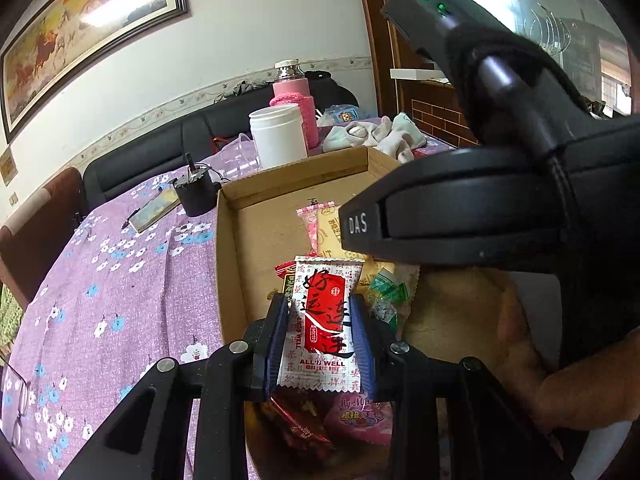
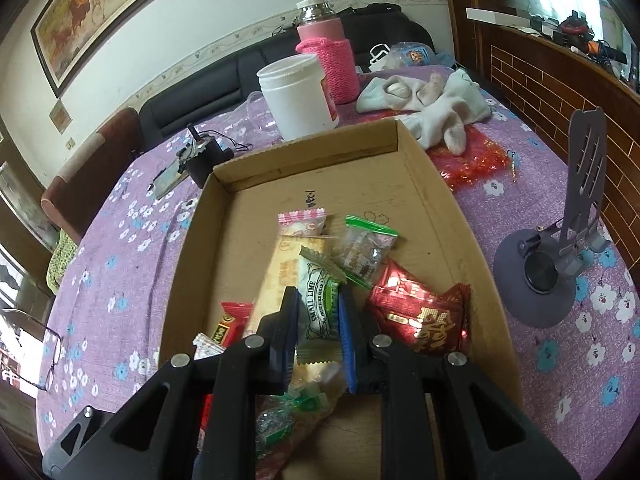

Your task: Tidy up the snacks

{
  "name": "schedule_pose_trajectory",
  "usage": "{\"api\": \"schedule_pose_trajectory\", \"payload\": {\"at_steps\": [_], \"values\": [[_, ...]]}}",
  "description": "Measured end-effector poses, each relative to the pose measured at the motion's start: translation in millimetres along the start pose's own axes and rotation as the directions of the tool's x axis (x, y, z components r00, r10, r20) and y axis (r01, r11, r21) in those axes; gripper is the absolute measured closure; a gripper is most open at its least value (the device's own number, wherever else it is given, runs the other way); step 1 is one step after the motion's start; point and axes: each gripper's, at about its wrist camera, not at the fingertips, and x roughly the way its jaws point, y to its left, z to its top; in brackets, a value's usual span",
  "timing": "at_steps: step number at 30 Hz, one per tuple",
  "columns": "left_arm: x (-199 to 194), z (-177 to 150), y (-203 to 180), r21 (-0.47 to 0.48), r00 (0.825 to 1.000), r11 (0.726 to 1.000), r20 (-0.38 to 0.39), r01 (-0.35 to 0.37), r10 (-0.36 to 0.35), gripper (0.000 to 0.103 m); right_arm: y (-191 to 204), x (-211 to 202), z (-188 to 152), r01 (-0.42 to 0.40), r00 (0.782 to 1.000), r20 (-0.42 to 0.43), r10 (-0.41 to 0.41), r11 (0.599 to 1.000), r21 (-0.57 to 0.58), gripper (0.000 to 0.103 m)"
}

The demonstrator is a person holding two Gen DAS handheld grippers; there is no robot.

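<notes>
My left gripper [image 1: 320, 300] is shut on a red and white snack packet [image 1: 322, 320] and holds it upright above the shallow cardboard box [image 1: 236, 216]. Loose snacks lie under it, among them a pink packet [image 1: 310, 222]. The body of the other gripper [image 1: 500, 216] fills the right of the left wrist view. My right gripper [image 2: 318, 296] is shut on a white and green lime candy packet [image 2: 318, 304] over the same cardboard box [image 2: 424, 184]. Around it lie a red foil packet [image 2: 416, 316], a clear green-edged packet [image 2: 366, 250] and a beige wafer packet [image 2: 280, 272].
A white jar [image 2: 298, 96], a pink-sleeved flask [image 2: 330, 60] and a heap of white socks [image 2: 432, 108] stand behind the box on the purple flowered tablecloth [image 2: 120, 240]. A grey phone stand [image 2: 560, 260] is at the right; glasses [image 2: 44, 352] lie at the left.
</notes>
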Motion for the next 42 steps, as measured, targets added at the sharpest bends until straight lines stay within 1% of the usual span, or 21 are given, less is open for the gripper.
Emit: {"api": "schedule_pose_trajectory", "payload": {"at_steps": [6,11,12,13,14,16,17,19,21,23,25,27,29,30,31,33,34,35,37,39,42], "values": [[0.1,-0.2,-1.3,0.008,1.000,1.000,0.002,0.000,0.000,0.070,0.6,3.1,-0.5,0.001,1.000,-0.018,-0.001,1.000,-0.015,0.084],[-0.6,-0.5,-0.4,0.007,1.000,1.000,0.005,0.002,-0.002,0.069,1.3,2.1,-0.4,0.005,1.000,-0.015,-0.006,1.000,-0.014,0.084],[-1.0,-0.8,-0.1,0.006,1.000,1.000,0.005,0.005,-0.005,0.068,0.8,2.0,-0.4,0.002,1.000,-0.016,-0.002,1.000,-0.011,0.084],[-1.6,-0.6,0.4,0.002,1.000,1.000,0.008,0.006,-0.006,0.068,0.3,1.6,-0.1,-0.001,1.000,-0.016,0.001,1.000,-0.007,0.081],[-2.5,-0.3,1.0,-0.001,1.000,1.000,0.011,0.009,-0.009,0.068,-0.2,1.0,0.2,-0.005,1.000,-0.017,0.005,1.000,-0.003,0.074],[-3.9,0.2,2.0,-0.004,1.000,1.000,0.016,0.013,-0.013,0.067,0.7,-2.5,0.8,-0.016,1.000,-0.007,0.016,1.000,-0.005,0.067],[-5.4,0.5,2.6,-0.006,1.000,1.000,0.021,0.016,-0.016,0.065,1.9,-5.3,1.4,-0.018,1.000,0.001,0.018,1.000,-0.011,0.063],[-7.8,1.1,3.7,-0.008,0.999,1.000,0.034,0.017,-0.017,0.049,3.1,-10.5,2.5,-0.017,1.000,0.015,0.017,1.000,-0.019,0.057],[-10.9,2.0,6.0,-0.018,0.999,1.000,0.048,0.016,-0.015,0.045,2.4,-16.9,4.3,-0.025,0.999,0.031,0.026,1.000,-0.017,0.056],[-13.9,4.0,8.8,-0.034,0.998,0.999,0.054,0.027,-0.025,0.044,0.4,-23.2,6.1,-0.033,0.998,0.044,0.034,0.999,-0.007,0.056],[-17.6,6.8,11.7,-0.047,0.998,0.998,0.060,0.029,-0.026,0.041,-3.3,-33.6,8.8,-0.051,0.996,0.068,0.050,0.999,0.013,0.055],[-23.6,10.9,15.6,-0.059,0.998,0.998,0.056,0.032,-0.029,0.040,-6.1,-46.6,11.0,-0.073,0.992,0.101,0.070,0.997,0.036,0.052],[-36.0,14.0,22.0,-0.068,0.998,0.997,0.053,0.039,-0.036,0.039,-8.8,-60.7,9.7,-0.084,0.987,0.142,0.075,0.995,0.058,0.037],[-44.8,14.6,25.8,-0.068,0.998,0.997,0.057,0.041,-0.037,0.030,-9.6,-66.4,7.8,-0.079,0.985,0.158,0.068,0.995,0.067,0.035],[-50.0,14.5,28.3,-0.066,0.998,0.997,0.060,0.037,-0.033,0.018,-9.9,-74.1,4.0,-0.074,0.983,0.174,0.060,0.994,0.075,0.034],[-67.9,9.6,35.2,-0.054,0.997,0.998,0.079,0.021,-0.017,0.008,-7.5,-85.7,-4.1,-0.070,0.982,0.182,0.056,0.995,0.072,0.034],[-76.5,4.8,38.3,-0.043,0.996,0.999,0.089,0.011,-0.007,0.007,-5.3,-93.3,-10.9,-0.062,0.980,0.191,0.049,0.996,0.063,0.030],[-86.6,-3.5,41.1,-0.023,0.996,1.000,0.092,-0.011,0.013,0.006,-3.8,-99.7,-17.3,-0.051,0.979,0.199,0.039,0.997,0.056,0.023],[-97.1,-15.9,42.1,-0.002,0.997,1.000,0.076,-0.026,0.026,0.003,-0.9,-113.3,-32.6,-0.022,0.976,0.219,0.012,0.999,0.043,0.018],[-105.6,-33.1,44.6,-0.010,0.998,0.999,0.053,-0.032,0.032,0.001,0.8,-126.7,-50.8,0.007,0.971,0.238,-0.013,1.000,0.025,0.017],[-113.9,-60.6,48.5,-0.017,0.997,0.997,0.010,-0.073,0.073,0.001,2.5,-139.9,-81.6,0.083,0.963,0.256,-0.084,0.996,0.016,0.013]]}}
